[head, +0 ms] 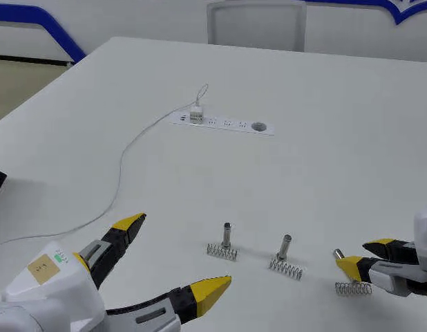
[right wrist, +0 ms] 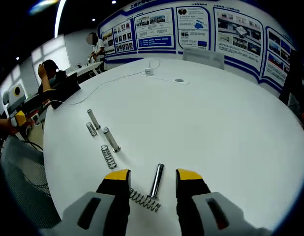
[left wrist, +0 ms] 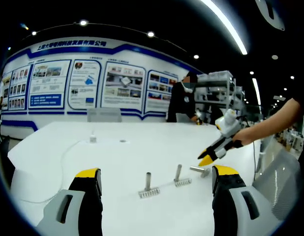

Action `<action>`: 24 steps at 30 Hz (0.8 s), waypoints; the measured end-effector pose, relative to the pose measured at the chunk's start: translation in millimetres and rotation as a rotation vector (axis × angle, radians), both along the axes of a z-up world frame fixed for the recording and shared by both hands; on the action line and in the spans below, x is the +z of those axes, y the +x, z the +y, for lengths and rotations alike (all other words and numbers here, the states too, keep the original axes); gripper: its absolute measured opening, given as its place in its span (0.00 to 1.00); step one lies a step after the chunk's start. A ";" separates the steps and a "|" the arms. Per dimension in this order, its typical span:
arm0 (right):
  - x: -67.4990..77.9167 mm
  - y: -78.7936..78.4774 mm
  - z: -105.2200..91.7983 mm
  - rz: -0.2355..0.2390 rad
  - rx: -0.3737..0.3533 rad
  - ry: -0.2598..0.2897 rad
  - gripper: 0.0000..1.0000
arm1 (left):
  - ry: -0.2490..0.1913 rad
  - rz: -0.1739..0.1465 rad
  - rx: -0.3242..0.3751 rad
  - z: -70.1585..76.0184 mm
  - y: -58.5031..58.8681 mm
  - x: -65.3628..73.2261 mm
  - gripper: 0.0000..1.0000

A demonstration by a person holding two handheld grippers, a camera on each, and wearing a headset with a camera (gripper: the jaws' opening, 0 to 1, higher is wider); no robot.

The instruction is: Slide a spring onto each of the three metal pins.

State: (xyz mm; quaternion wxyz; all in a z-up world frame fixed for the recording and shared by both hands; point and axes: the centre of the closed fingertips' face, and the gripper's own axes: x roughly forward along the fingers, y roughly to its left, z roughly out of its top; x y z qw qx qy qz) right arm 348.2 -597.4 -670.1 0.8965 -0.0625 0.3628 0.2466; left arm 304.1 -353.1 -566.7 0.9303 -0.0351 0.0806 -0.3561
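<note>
done: none, three springs (head: 221,252) lie beside pins (head: 226,234) | left gripper (head: 173,253): jaws wide, empty | right gripper (right wrist: 153,175): jaws apart, straddling third pin (right wrist: 157,180) | left: all three

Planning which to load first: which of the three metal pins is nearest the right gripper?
The rightmost pin in the head view: it lies right at the open right gripper, while the middle pin and leftmost pin are further off.

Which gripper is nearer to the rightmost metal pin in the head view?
Right. The right gripper has the rightmost metal pin between its open jaws. The left gripper, jaws wide open, sits farther off, past the middle pin and the leftmost pin.
</note>
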 end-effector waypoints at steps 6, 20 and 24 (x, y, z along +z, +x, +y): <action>-12.6 12.3 -0.8 0.014 -0.044 -0.007 0.28 | 0.013 0.003 -0.008 -1.4 -0.9 -2.2 0.95; -27.3 19.5 -5.0 0.049 -0.100 -0.025 0.23 | 0.031 0.021 -0.014 -2.5 -0.7 -8.1 0.95; -29.7 19.0 -3.8 0.053 -0.085 -0.046 0.22 | 0.033 0.024 -0.012 -2.3 -0.7 -8.9 0.95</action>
